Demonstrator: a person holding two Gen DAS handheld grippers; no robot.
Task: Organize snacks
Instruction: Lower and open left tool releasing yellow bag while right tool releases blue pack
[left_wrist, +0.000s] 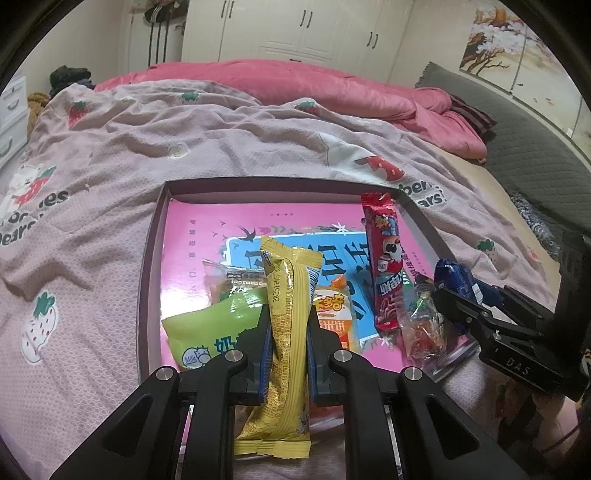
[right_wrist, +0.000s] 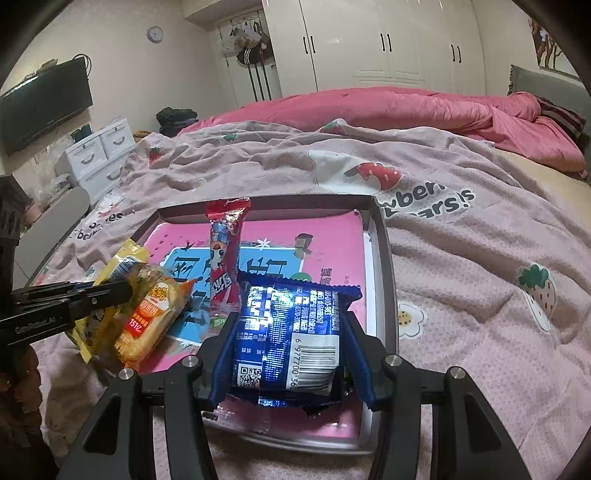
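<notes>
Pink-lined tray (left_wrist: 149, 266) holds bare far room; left tool (left_wrist: 290, 325) clamps yellow packet (left_wrist: 286, 332), right tool (right_wrist: 291, 332) blue packet (right_wrist: 291, 325).

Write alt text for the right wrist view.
The right gripper is shut on a blue snack packet above a shallow pink-bottomed box on a bed. A red snack stick lies inside; at left, the left gripper holds a yellow packet.

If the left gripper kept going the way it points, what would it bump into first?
Probably the orange rice-cracker packet and green milk-candy pouch just ahead, inside the pink-floored box; depth is unclear. It is shut on a yellow ridged wrapper.
</notes>
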